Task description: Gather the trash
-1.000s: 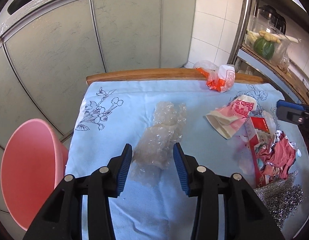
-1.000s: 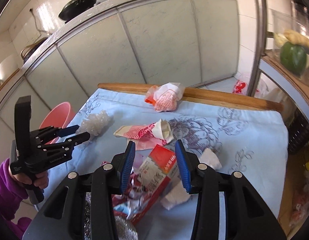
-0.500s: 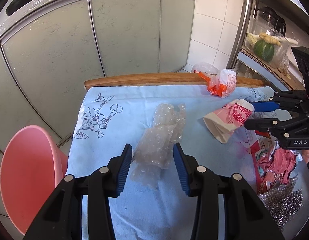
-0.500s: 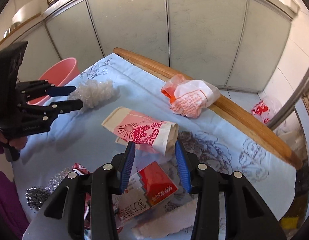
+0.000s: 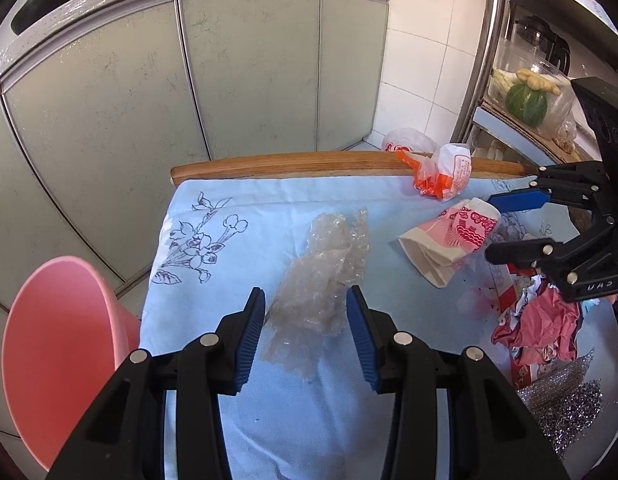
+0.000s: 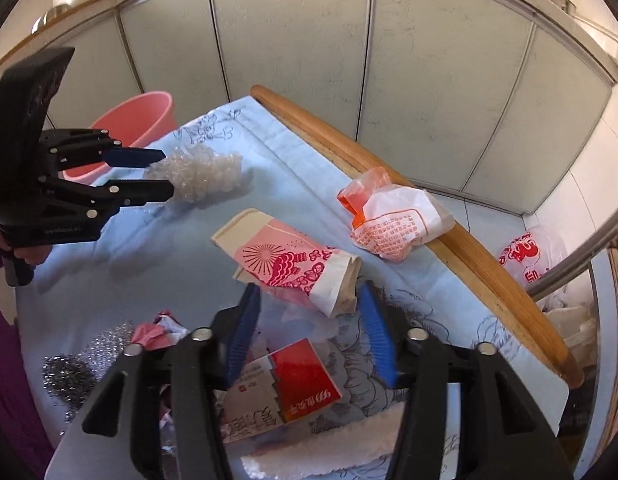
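Kitchen table under a blue cloth (image 5: 229,216), grey cabinets behind. Left gripper (image 5: 305,332), jaws apart, straddles bubble wrap (image 5: 325,276); right gripper (image 6: 309,328), jaws opening, approaches a pink paper bag (image 6: 293,260). Pink bin (image 5: 57,344) beside; all trash apparently uncollected.

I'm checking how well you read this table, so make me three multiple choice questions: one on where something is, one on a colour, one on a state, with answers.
1. Where does the orange and white bag lie?
A. against the wooden edge
B. inside the basin
C. under the red box

2. What colour is the basin beside the table?
A. green
B. pink
C. white

3. How does the left gripper stand at the bubble wrap?
A. shut on it
B. open, the wrap between its fingers
C. away from it

Answers: 1 A, the bag rests on the rim. 2 B, plainly pink. 3 B, gaps show beside both pads.
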The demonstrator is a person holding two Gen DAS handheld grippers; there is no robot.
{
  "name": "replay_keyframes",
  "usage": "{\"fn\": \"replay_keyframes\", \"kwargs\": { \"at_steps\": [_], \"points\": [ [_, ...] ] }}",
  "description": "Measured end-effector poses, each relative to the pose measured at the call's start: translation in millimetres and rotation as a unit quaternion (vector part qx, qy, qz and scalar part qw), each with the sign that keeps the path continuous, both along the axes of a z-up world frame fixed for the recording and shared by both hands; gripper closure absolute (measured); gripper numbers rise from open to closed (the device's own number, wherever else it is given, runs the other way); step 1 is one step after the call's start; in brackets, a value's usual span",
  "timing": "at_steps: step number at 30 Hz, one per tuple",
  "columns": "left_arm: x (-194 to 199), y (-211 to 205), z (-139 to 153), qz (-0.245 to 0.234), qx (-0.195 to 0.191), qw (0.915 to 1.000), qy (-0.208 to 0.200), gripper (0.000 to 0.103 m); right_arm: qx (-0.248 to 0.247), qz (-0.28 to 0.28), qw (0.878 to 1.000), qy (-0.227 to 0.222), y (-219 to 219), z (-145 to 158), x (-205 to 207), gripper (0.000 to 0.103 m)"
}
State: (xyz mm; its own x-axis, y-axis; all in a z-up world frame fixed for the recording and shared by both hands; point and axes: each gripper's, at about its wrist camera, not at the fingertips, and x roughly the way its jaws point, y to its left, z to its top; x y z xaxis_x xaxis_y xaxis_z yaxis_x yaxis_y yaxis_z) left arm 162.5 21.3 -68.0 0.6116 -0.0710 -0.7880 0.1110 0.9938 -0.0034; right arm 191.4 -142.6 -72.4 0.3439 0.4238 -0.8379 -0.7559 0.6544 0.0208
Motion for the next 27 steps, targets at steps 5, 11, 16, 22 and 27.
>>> {"fn": "replay_keyframes", "kwargs": {
  "at_steps": [5,11,16,22,27],
  "points": [
    [2,-4,-3,-0.003,0.005,1.0000,0.001,0.061,-0.014,0.016,1.000,-0.017,11,-5,7,0.048],
    [1,-5,2,-0.004,0.002,0.9999,-0.014,0.072,0.009,0.013,1.000,-0.005,15,-13,14,0.049],
    [-6,-3,10,-0.003,-0.007,0.9996,-0.027,0.075,0.031,-0.007,0.999,0.010,8,-11,11,0.071],
    [-21,4,25,0.008,-0.016,0.9985,-0.052,0.076,0.047,-0.037,0.998,0.012,-5,1,1,0.073],
    [-41,14,43,0.020,-0.030,0.9964,-0.077,0.076,0.070,-0.069,0.995,-0.003,-13,27,-12,0.073]
  ]
}}
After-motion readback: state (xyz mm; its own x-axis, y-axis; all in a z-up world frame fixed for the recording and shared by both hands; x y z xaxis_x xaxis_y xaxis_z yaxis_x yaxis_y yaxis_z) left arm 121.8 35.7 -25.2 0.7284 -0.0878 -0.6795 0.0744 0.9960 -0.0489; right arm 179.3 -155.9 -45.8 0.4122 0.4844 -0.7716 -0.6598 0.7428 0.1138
